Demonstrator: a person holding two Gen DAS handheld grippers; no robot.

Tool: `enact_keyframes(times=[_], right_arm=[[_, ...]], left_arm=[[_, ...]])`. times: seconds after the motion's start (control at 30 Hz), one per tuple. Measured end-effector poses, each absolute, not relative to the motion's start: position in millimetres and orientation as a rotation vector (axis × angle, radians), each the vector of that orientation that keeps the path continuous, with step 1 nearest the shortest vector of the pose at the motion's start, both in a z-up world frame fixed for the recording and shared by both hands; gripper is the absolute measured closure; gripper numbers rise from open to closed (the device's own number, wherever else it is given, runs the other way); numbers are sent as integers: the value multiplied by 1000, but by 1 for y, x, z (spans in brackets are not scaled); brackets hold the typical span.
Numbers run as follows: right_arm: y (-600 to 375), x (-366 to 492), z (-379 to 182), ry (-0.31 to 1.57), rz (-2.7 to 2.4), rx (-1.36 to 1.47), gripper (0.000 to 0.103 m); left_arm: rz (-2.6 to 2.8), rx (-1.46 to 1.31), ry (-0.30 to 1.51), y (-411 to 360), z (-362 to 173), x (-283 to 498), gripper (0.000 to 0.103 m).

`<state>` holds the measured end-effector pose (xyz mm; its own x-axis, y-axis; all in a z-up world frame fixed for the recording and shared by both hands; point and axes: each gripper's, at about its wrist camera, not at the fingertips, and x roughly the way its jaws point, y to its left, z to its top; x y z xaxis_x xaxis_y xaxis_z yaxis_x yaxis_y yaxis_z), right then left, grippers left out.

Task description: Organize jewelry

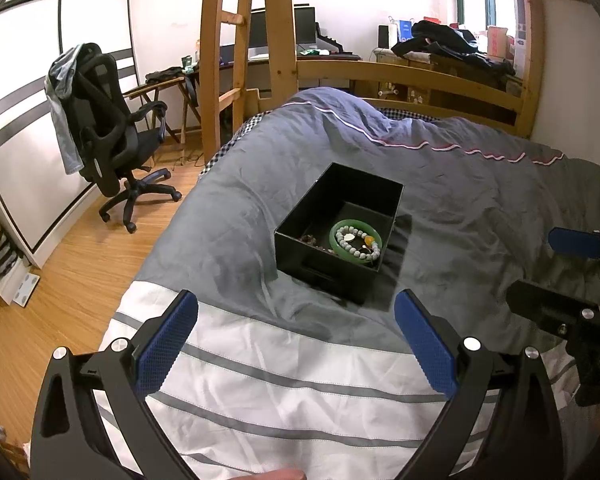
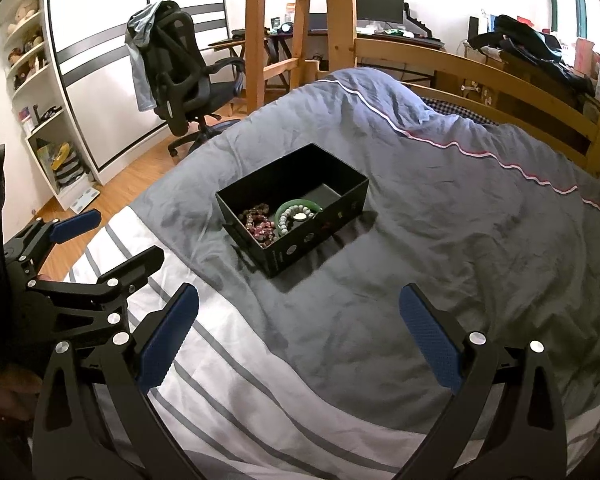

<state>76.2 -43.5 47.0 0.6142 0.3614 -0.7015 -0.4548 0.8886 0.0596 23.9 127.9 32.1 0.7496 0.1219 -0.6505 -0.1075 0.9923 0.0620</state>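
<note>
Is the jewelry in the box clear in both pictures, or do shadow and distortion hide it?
Left wrist view: sharp; the black box near wall hides part of the dark beads. Right wrist view: beads clearer; fisheye bends the wooden bed frame; windows overexposed.

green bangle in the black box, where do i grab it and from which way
Probably from straight above, one finger inside the ring and one outside, on the far arc of the green bangle. It lies flat on the floor of the black box, whose walls block any side approach. The pale bead bracelet covers its near part, and the dark red beads crowd its left. Both grippers are open.
</note>
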Motion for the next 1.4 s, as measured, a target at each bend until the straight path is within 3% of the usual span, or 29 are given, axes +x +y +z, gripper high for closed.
enact_keyframes(times=[1.4], right_arm=[[-42, 80, 43, 794, 476, -122, 4]], left_arm=[[123, 37, 725, 129, 23, 22, 6]])
